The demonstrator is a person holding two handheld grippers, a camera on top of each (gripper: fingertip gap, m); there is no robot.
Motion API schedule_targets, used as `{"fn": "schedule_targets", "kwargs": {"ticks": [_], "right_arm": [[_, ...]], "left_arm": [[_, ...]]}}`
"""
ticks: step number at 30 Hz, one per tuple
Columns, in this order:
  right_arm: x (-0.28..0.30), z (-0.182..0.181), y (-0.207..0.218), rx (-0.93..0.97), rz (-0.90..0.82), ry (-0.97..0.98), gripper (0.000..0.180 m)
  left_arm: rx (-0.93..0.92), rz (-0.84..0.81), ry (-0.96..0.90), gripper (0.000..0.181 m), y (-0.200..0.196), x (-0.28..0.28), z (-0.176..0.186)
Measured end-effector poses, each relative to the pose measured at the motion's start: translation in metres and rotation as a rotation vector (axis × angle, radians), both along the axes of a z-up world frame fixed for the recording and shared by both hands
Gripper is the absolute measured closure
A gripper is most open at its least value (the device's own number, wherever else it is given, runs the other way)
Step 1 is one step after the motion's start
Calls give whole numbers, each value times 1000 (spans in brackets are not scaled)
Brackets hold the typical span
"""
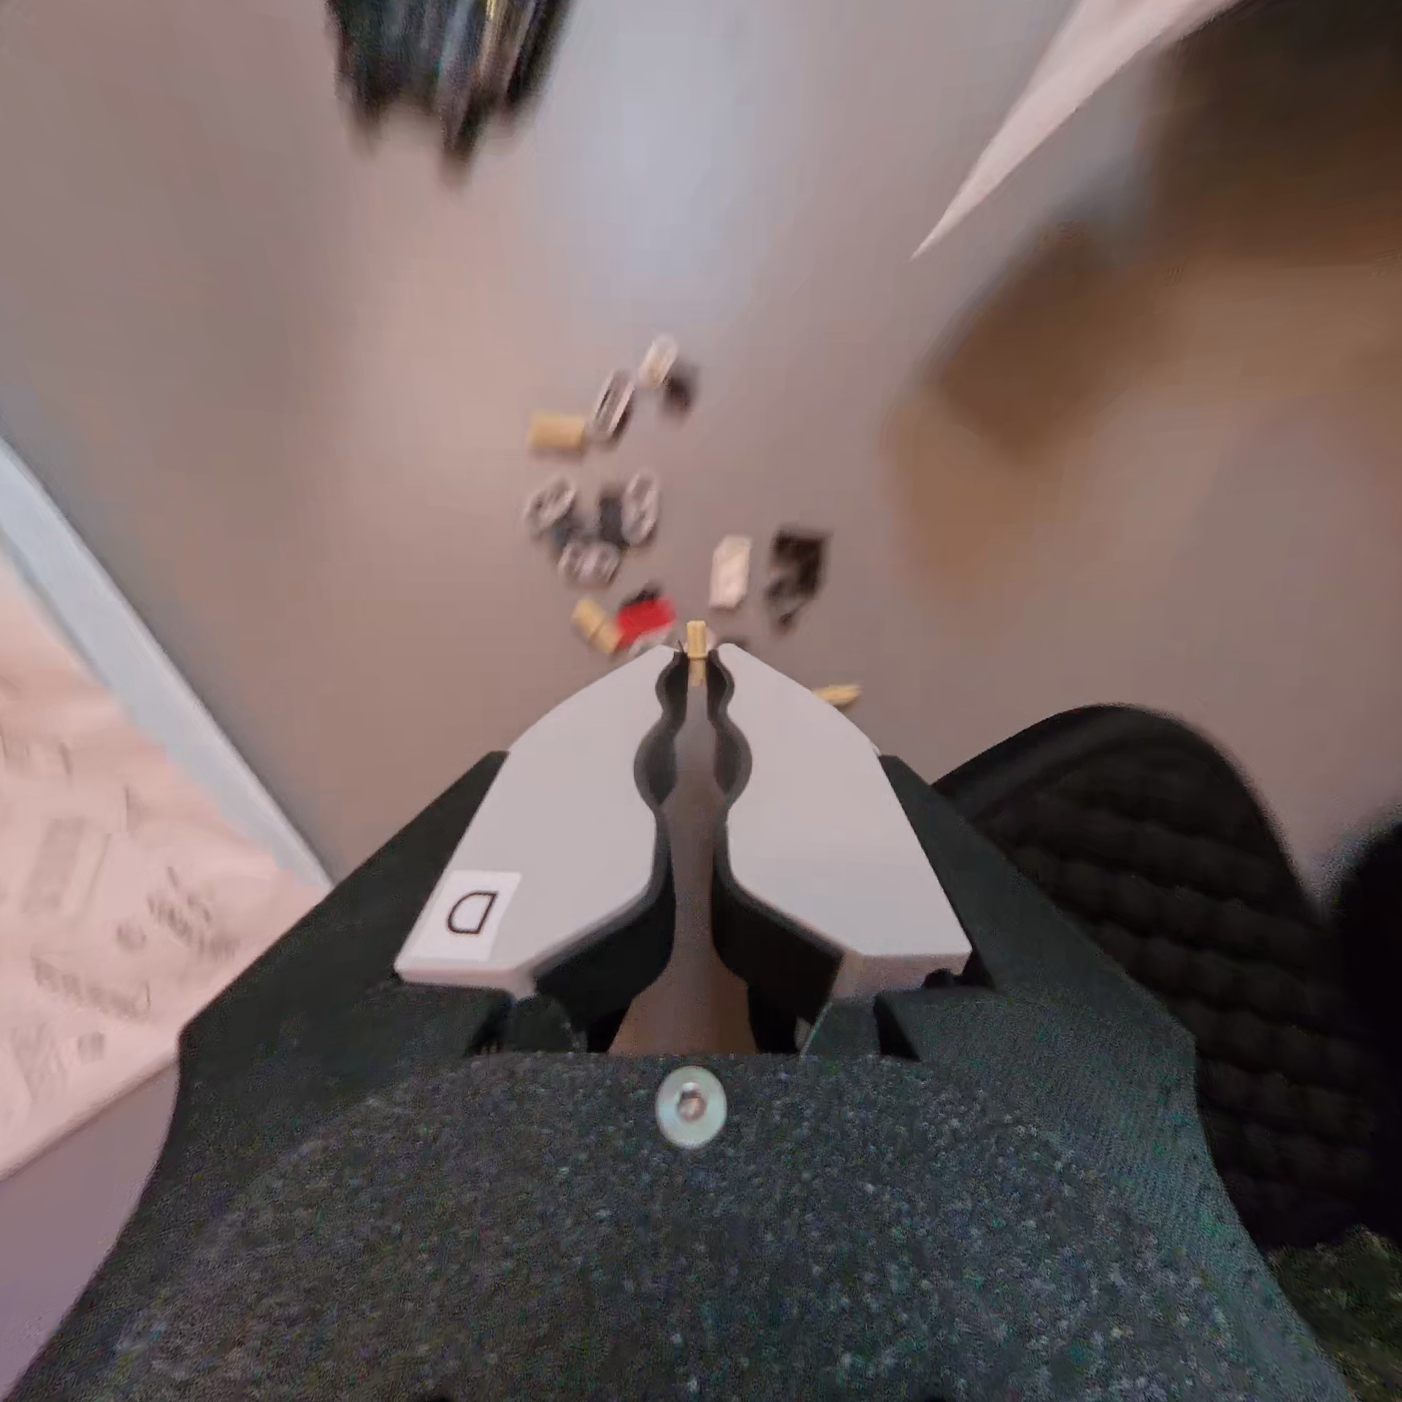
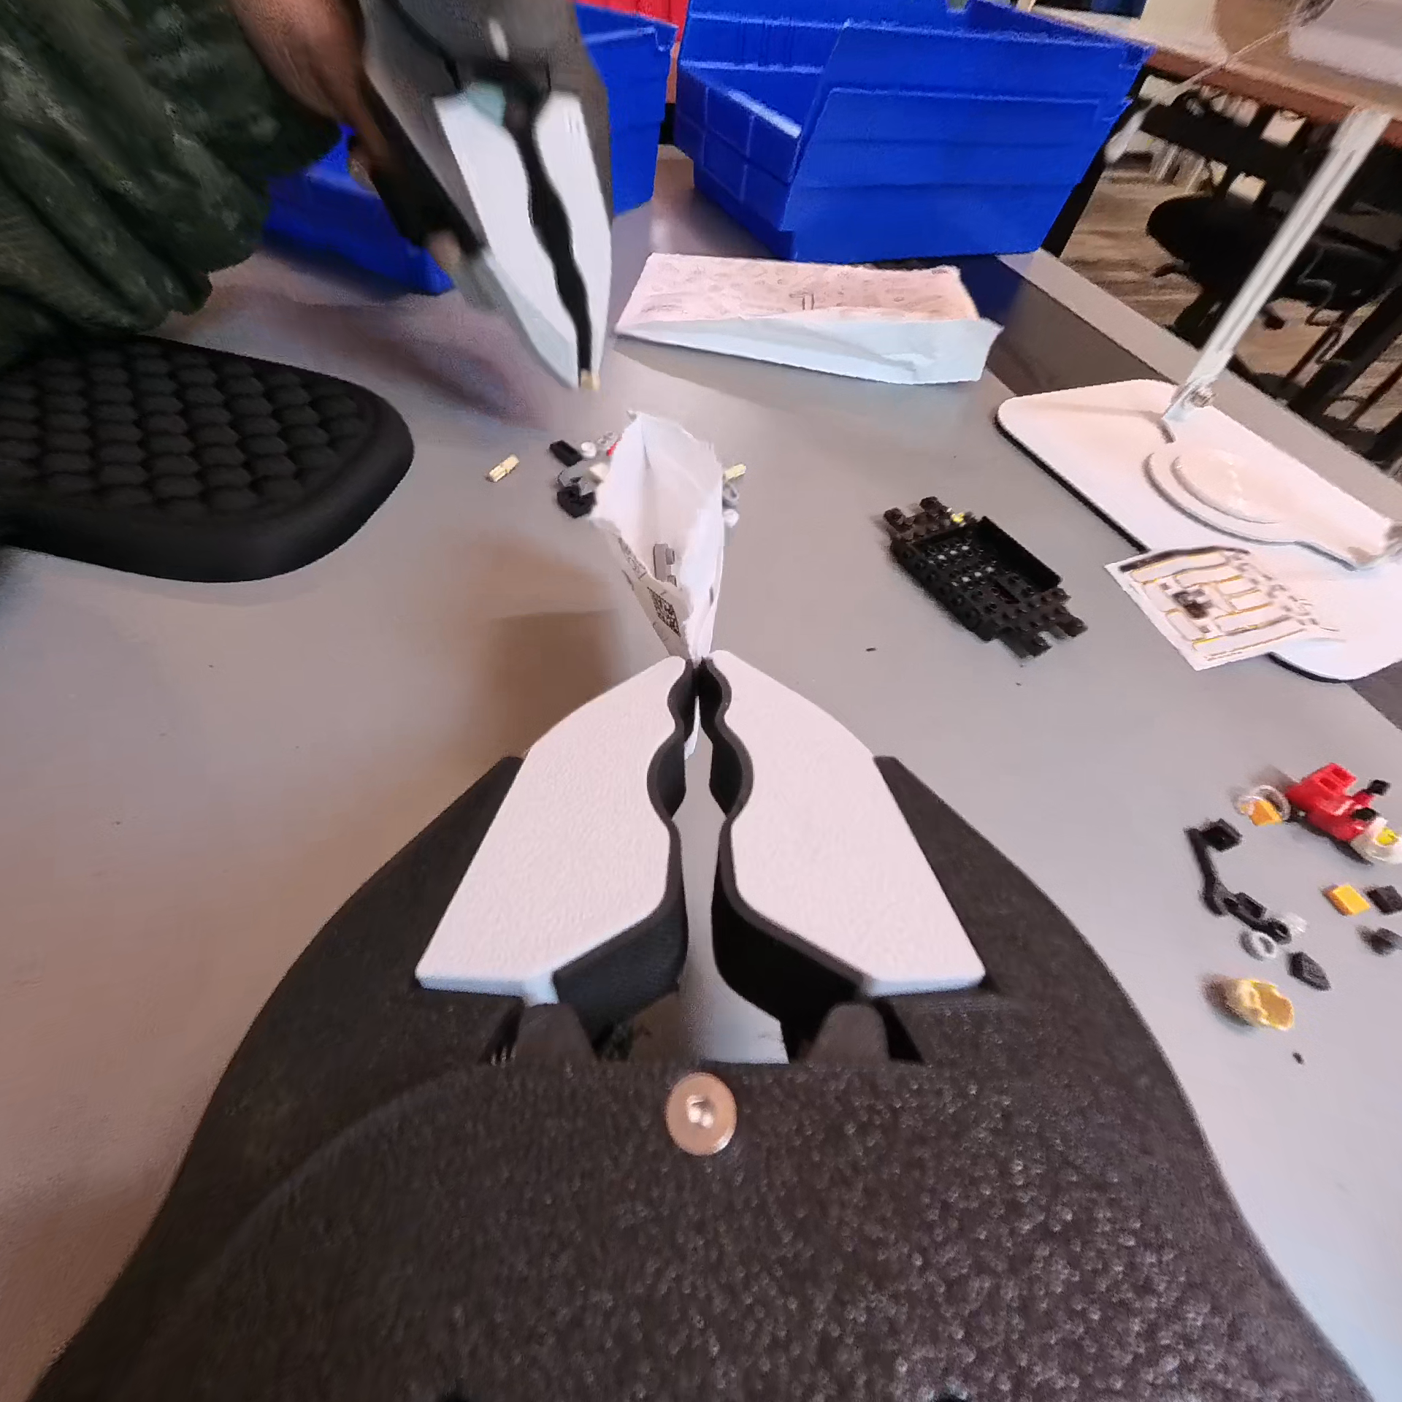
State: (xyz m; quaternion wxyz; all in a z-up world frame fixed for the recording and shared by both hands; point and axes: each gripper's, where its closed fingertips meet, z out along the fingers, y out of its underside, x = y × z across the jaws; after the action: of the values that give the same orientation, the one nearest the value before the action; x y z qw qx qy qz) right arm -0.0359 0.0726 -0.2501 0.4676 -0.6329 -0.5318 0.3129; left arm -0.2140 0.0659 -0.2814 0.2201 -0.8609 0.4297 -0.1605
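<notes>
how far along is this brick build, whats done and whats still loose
Done: a black base assembly and a small red sub-build sit built on the grey table. In hand: the left hand-held gripper pinches a tan peg; the right hand-held gripper grips a torn white paper bag. Left: loose pieces lie scattered.

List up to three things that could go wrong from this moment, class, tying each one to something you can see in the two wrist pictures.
1. The left gripper pinches a tiny tan peg by its very tip; it could slip out and fall among the loose pieces.
2. The right gripper holds a torn white paper bag only by its corner; it may rip further or spill the grey piece showing inside.
3. The left wrist view is motion-blurred, so placing could be inaccurate.
</notes>
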Motion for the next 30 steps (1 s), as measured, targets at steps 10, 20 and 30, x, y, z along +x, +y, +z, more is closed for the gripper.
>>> {"fn": "schedule_targets", "kwargs": {"ticks": [10,20,30], "right_arm": [[-22,-9,-24,-69,69,-49,179],[-15,-5,-15,-110,36,-3,179],[-12,-5,-11,-113,23,1,179]], "left_arm": [[207,-294,-190,168,-23,122,47],[281,20,-142,162,31,43,47],[-1,156,-46,160,30,-11,-23]]}}
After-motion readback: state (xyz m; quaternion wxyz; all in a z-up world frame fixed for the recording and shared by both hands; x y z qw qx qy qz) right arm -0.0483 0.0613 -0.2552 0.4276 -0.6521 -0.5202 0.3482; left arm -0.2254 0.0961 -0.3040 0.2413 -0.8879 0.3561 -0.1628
